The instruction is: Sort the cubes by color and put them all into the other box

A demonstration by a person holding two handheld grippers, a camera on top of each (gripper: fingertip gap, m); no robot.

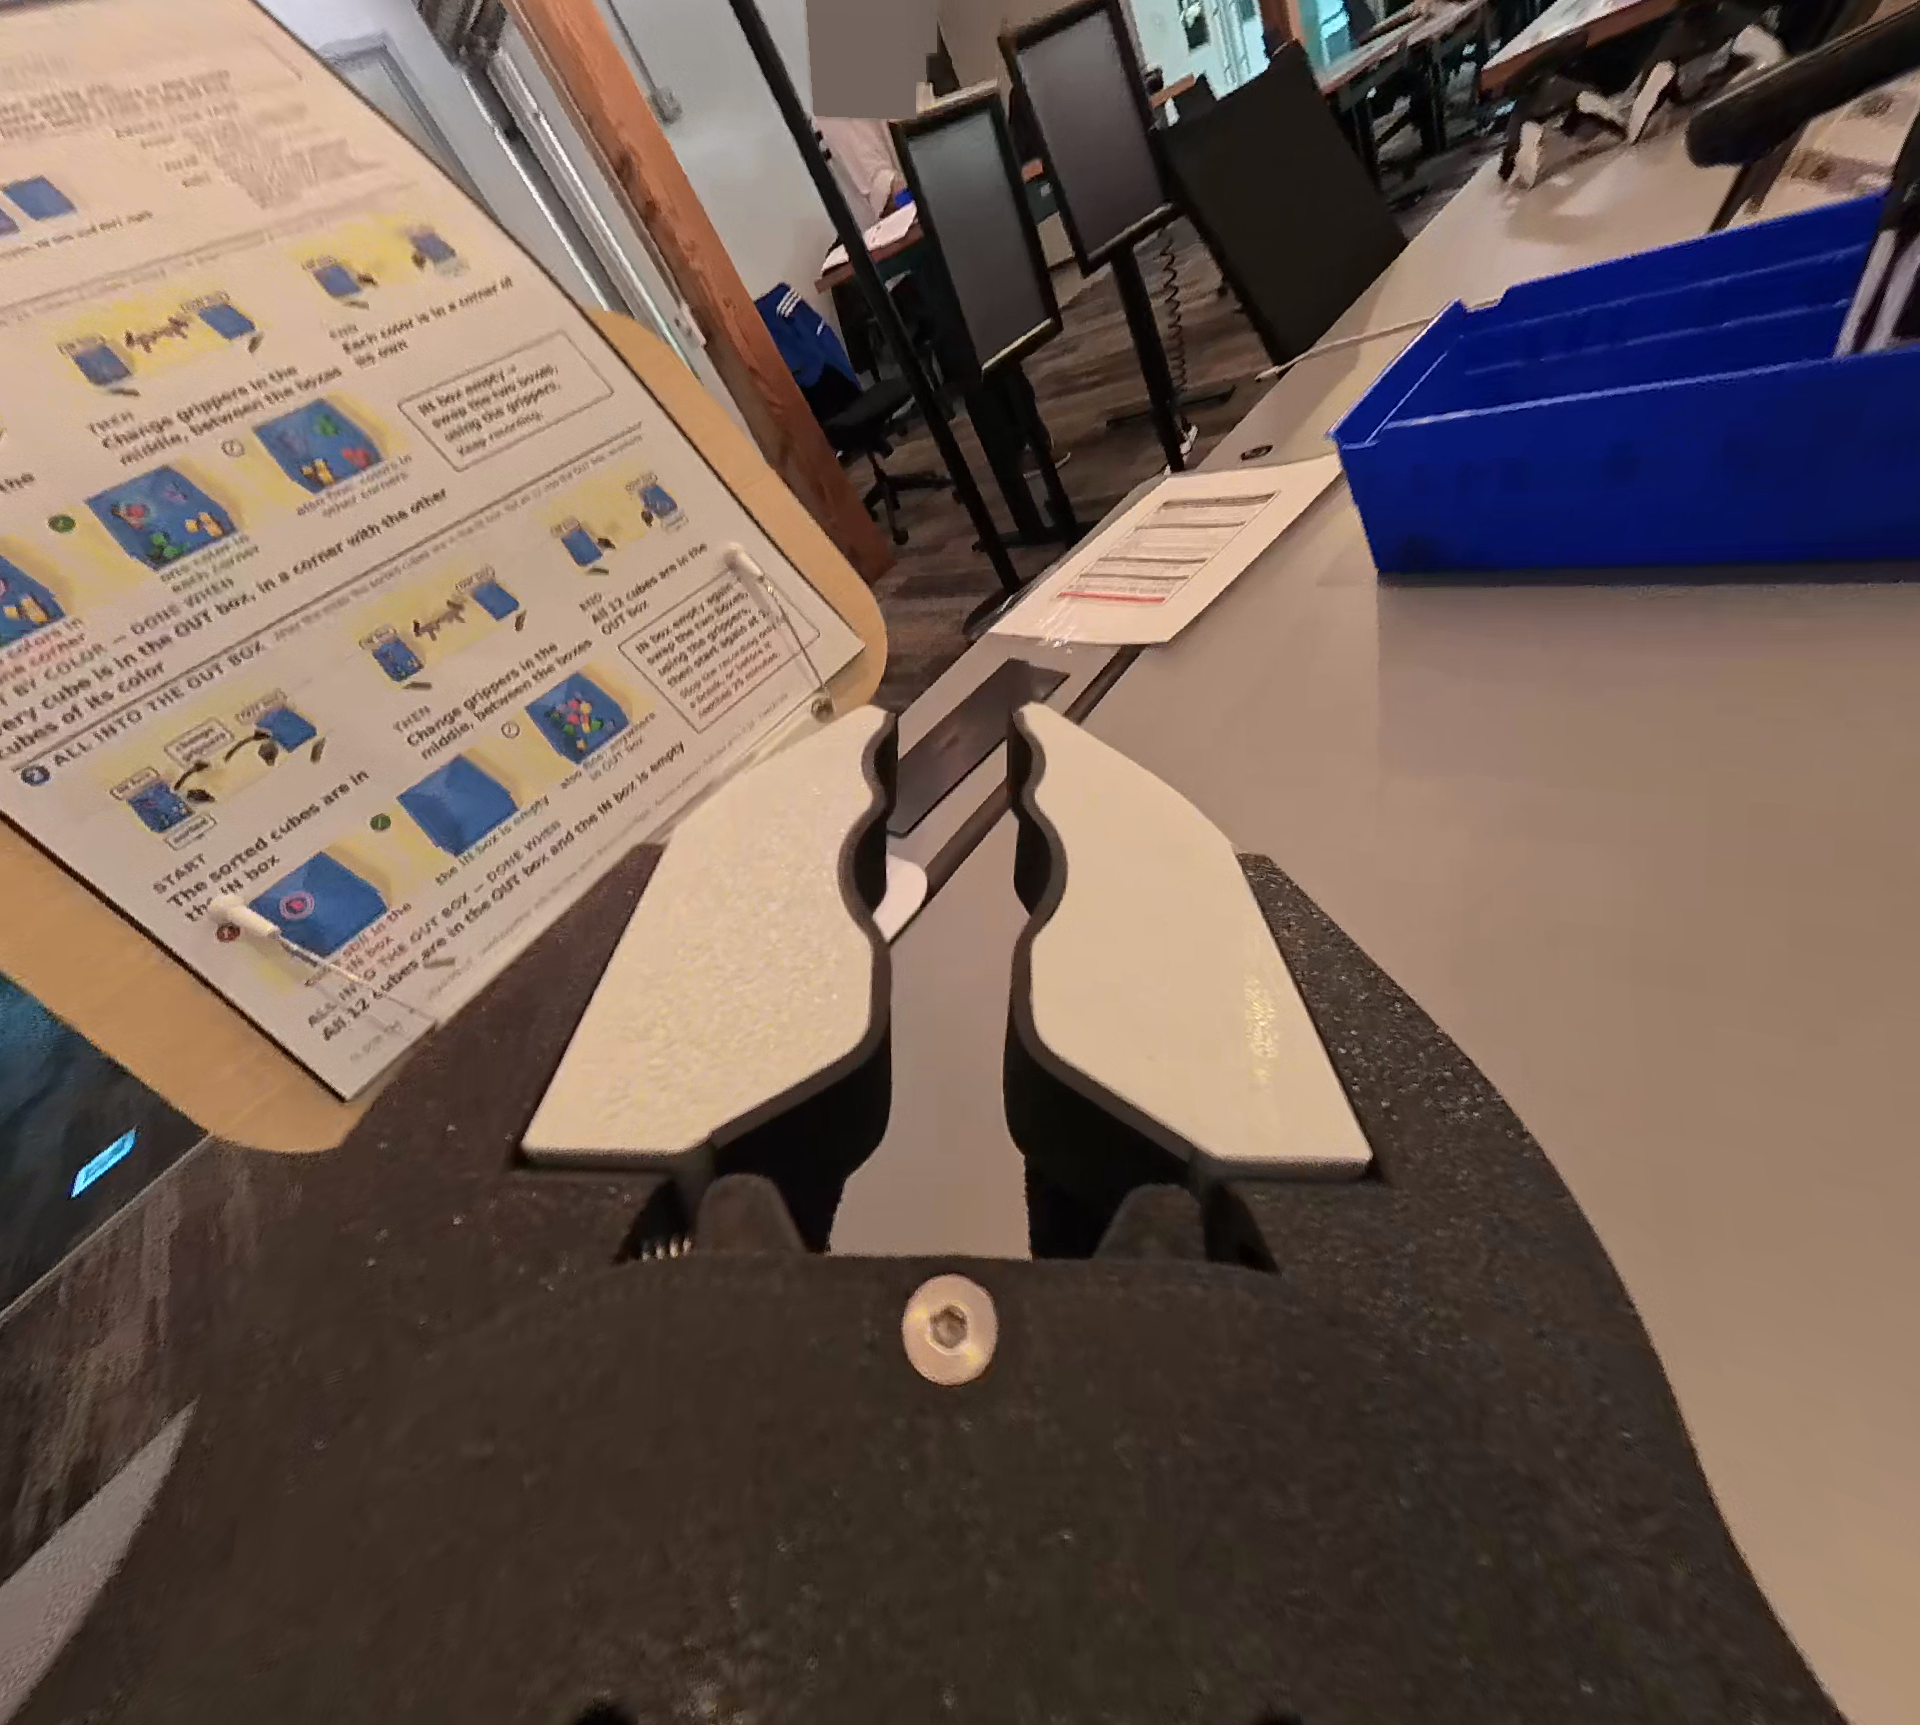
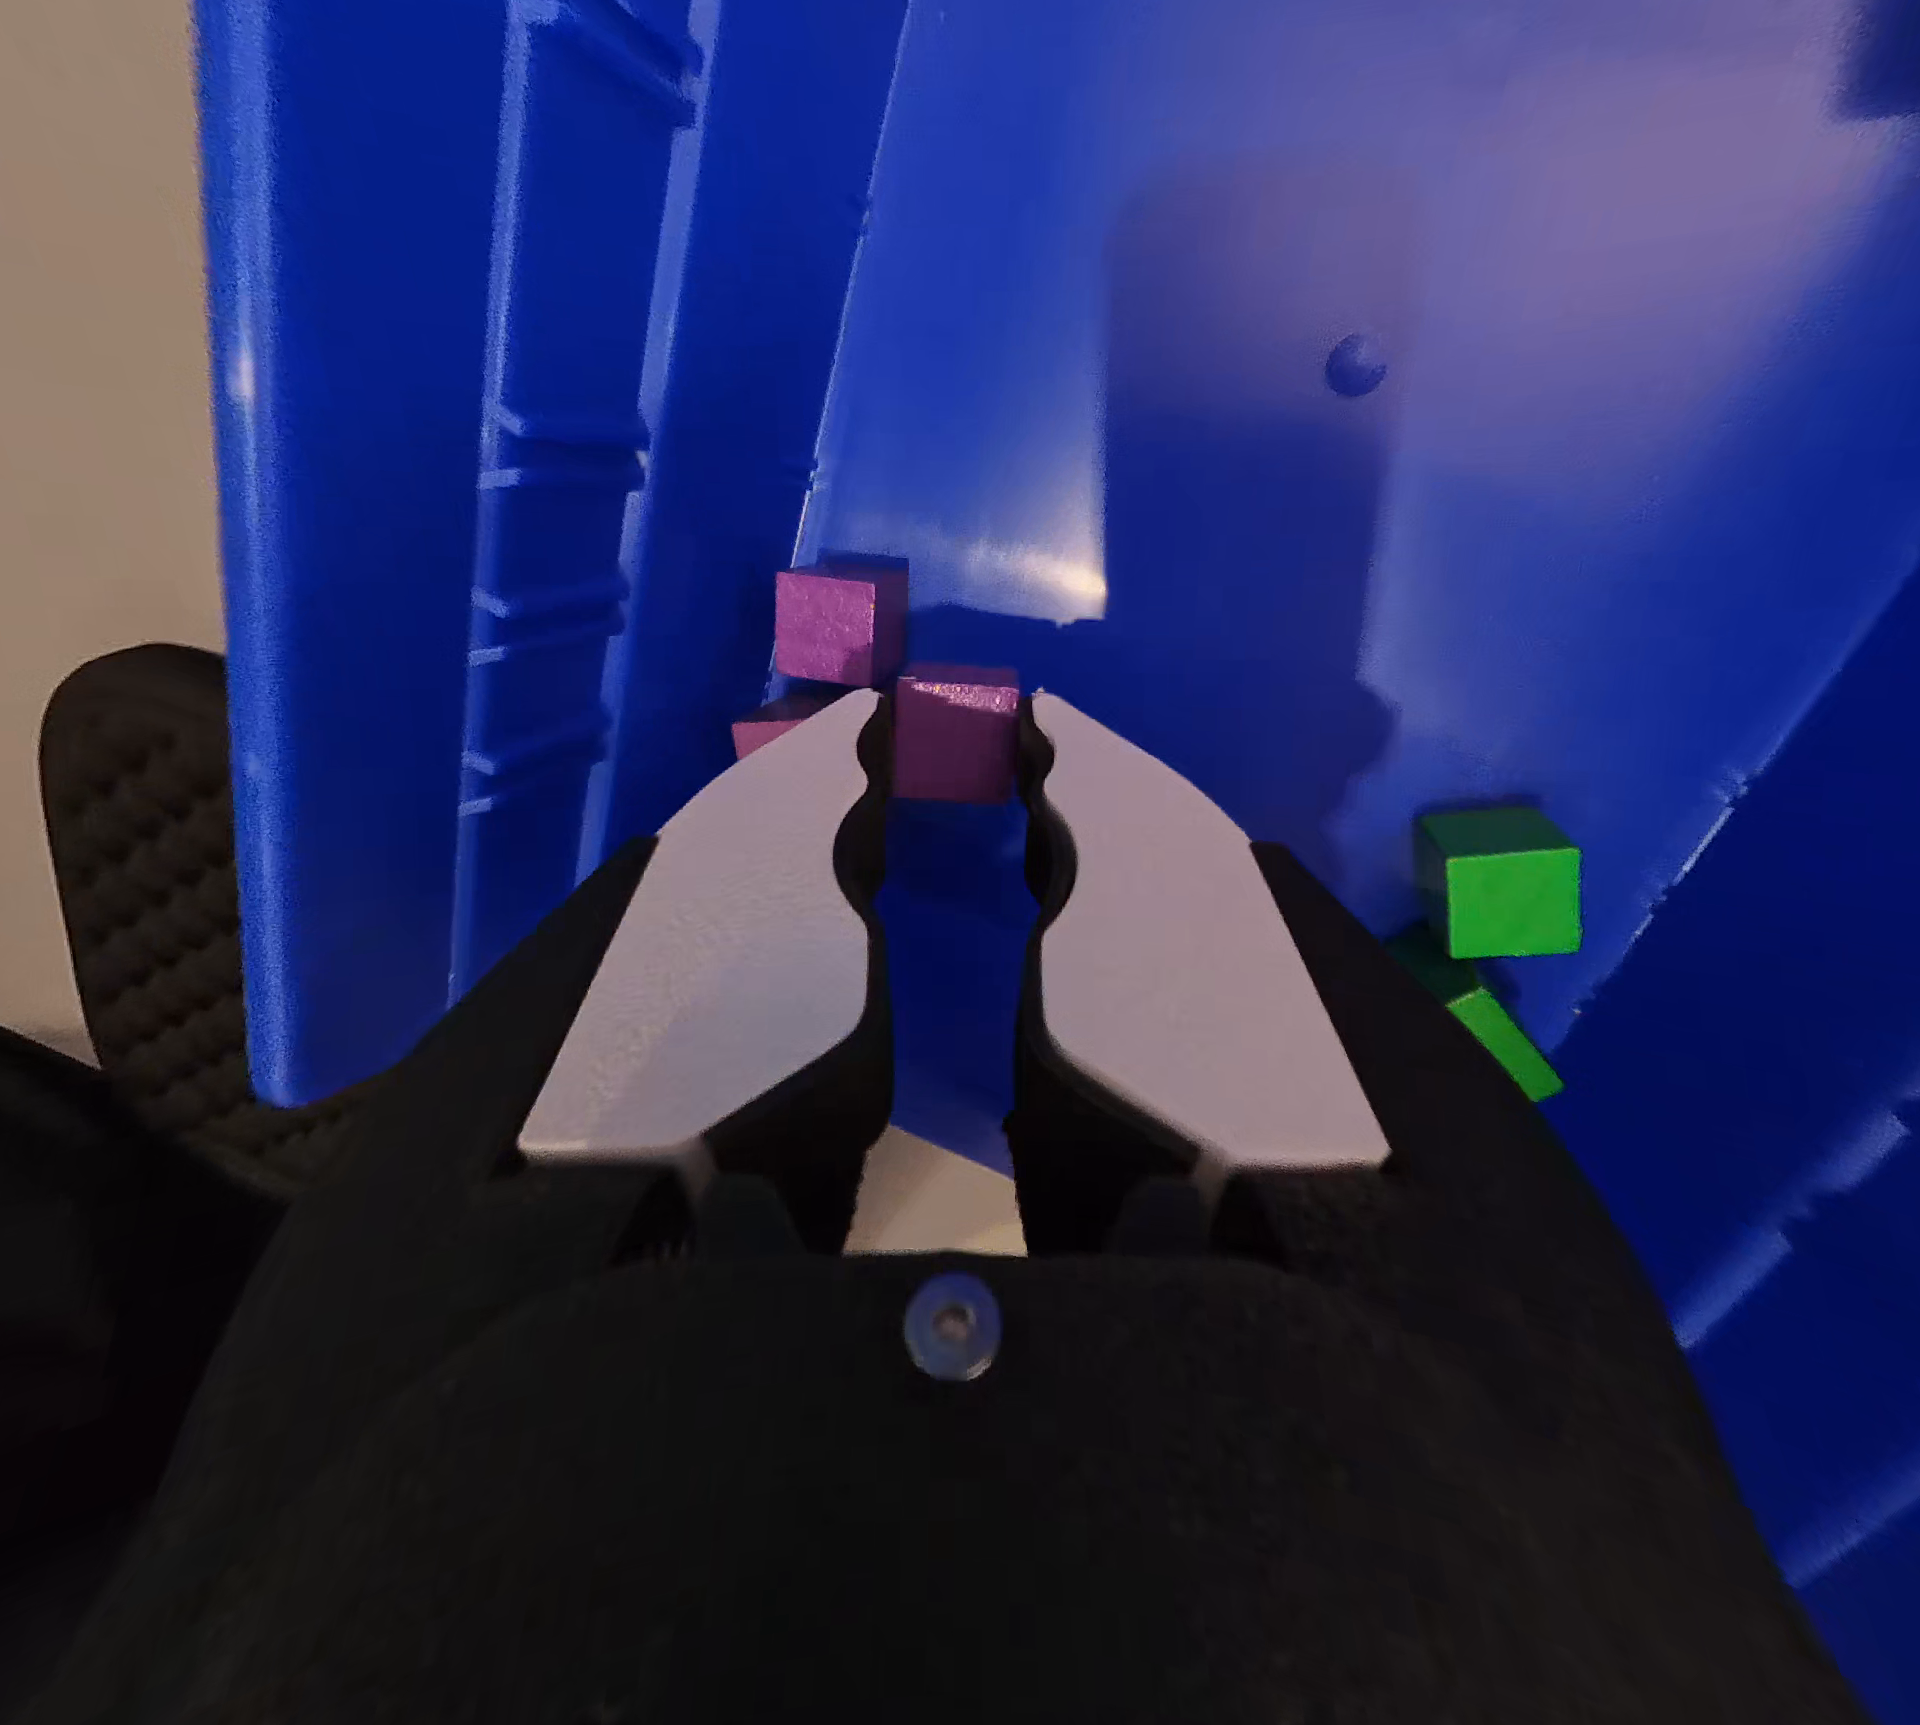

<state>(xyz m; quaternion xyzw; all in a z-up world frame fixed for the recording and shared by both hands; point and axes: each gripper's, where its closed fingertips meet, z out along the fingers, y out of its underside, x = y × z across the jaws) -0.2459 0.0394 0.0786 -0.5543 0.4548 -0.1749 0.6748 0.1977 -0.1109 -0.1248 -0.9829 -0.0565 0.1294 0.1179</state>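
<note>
In the right wrist view my right gripper (image 2: pixel 954 714) is shut on a purple cube (image 2: pixel 954 738), held inside a blue box (image 2: pixel 1351 221) near its left wall. Another purple cube (image 2: pixel 836 626) sits just beyond it against the wall, and a third purple cube (image 2: pixel 764 728) shows partly behind my left finger. Two green cubes lie at the right: one (image 2: pixel 1504 886) in full view, one (image 2: pixel 1501 1041) partly hidden by my gripper. In the left wrist view my left gripper (image 1: pixel 951 725) is open and empty above the grey table (image 1: pixel 1455 948). A blue box (image 1: pixel 1642 470) stands to its right.
An instruction board (image 1: pixel 312 553) leans at the left of the left gripper. A printed sheet (image 1: pixel 1164 553) lies on the table's far edge. Monitors on stands (image 1: pixel 1039 200) and desks stand farther off. A black textured object (image 2: pixel 135 844) lies left of the box.
</note>
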